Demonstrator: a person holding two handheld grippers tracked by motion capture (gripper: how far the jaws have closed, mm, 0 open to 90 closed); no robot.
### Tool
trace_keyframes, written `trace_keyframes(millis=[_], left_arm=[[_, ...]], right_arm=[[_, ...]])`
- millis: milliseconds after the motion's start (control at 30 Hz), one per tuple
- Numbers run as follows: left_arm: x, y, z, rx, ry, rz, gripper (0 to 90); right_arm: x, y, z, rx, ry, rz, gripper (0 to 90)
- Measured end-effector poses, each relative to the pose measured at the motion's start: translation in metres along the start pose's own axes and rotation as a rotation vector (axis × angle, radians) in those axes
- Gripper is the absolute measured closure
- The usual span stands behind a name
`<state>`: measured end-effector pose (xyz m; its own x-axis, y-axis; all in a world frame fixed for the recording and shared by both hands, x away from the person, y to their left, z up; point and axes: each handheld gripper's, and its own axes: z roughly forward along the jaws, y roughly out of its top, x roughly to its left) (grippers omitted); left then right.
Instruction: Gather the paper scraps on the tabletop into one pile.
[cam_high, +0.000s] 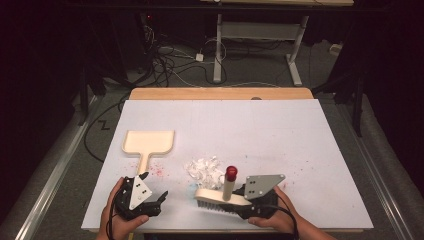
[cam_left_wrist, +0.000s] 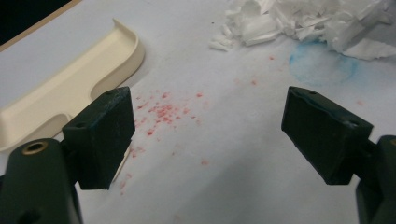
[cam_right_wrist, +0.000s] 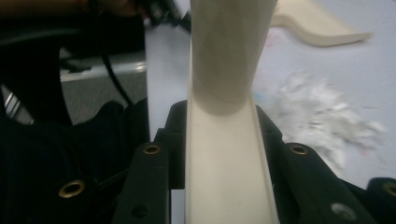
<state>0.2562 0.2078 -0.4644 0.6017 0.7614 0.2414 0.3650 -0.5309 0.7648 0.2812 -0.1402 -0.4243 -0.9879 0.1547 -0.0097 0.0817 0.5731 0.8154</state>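
clearly the right hand-held gripper (cam_high: 248, 200) is clamped on the brush (cam_high: 222, 197) block — keep it level, bristles flat on the desk (cam_high: 280, 135). left hand-held gripper (cam_high: 156, 196) has its jaws apart, empty; just ahead of it lies the dustpan (cam_high: 148, 142) handle. beyond the brush sits the paper scraps (cam_high: 204, 169) pile — sweep it in short strokes toward the pan.

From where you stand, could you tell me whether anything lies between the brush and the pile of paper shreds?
Nothing visible does. The brush, clamped in the right tongs, sits just on the near side of the paper shreds, with bare white table cover between them. The dustpan lies off to the left.
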Motion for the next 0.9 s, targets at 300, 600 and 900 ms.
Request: trace_keyframes(millis=[300, 600, 900], left_arm=[[-0.002, 0.0, 0.005, 0.008, -0.016, 0.029, 16.5], [-0.005, 0.001, 0.009, 0.027, -0.031, 0.037, 16.5], [-0.009, 0.001, 0.014, 0.042, -0.047, 0.049, 16.5]], right_arm=[[-0.043, -0.009, 0.025, -0.011, 0.015, -0.042, 67.8], [-0.073, 0.002, 0.04, -0.008, 0.012, -0.071, 67.7], [-0.09, 0.021, 0.041, -0.083, -0.034, -0.064, 68.0]])
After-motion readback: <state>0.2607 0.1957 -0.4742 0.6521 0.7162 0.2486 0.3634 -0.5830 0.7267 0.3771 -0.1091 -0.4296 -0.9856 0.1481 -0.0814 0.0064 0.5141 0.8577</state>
